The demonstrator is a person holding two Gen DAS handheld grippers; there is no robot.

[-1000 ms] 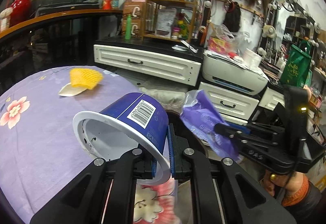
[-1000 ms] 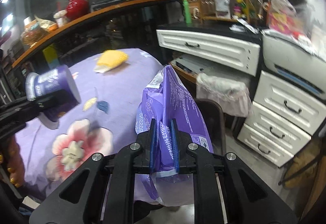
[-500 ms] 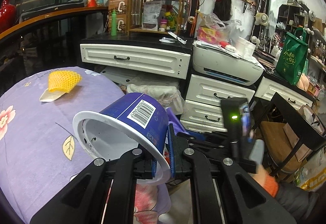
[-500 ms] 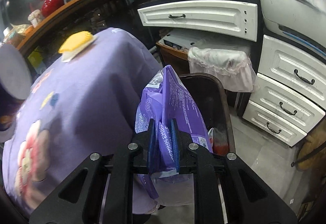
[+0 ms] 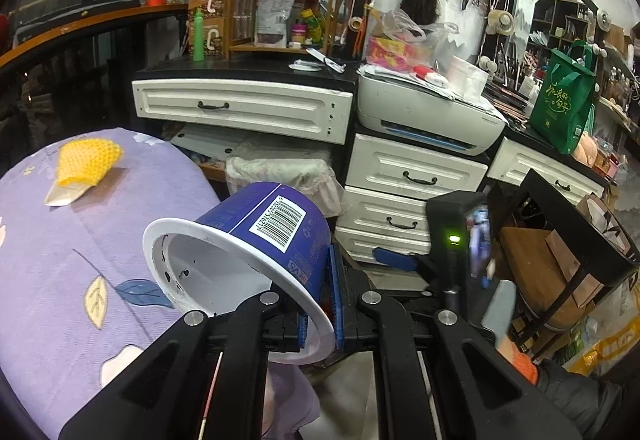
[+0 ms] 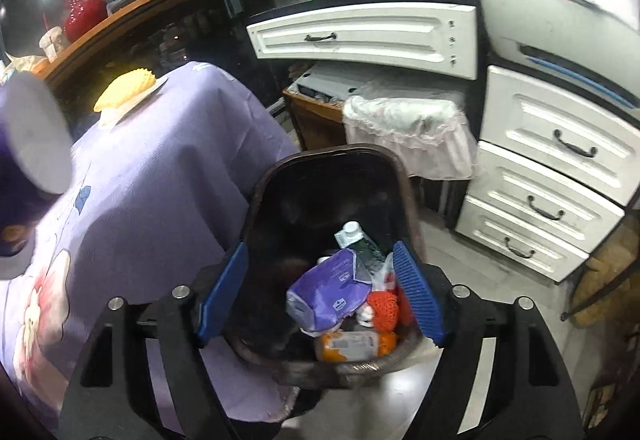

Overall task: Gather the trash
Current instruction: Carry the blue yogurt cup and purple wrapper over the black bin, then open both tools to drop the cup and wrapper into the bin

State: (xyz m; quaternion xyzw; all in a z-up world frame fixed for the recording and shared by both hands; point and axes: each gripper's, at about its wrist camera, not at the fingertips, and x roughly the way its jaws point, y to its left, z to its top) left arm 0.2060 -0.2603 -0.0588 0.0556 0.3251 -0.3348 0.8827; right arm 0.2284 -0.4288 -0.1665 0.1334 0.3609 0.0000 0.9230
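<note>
A round desk [image 5: 52, 280] draped in a lilac cloth printed with pale flowers and blue and yellow leaves carried the loose things. Near its far edge lay a yellow foam-net fruit sleeve [image 5: 86, 161], resting on a flat cream piece of paper or card [image 5: 60, 195] that stuck out beneath its near end. The right wrist view showed the same yellow sleeve [image 6: 126, 89] close to the far rim of the cloth [image 6: 168, 175], which hung down over the desk's side. Just beside that hanging edge, a dark brown plastic waste bin [image 6: 408, 183] stood on the pale tiled floor [image 6: 516, 304], and white drawer units [image 6: 536, 175] stood on the floor beyond it.
</note>
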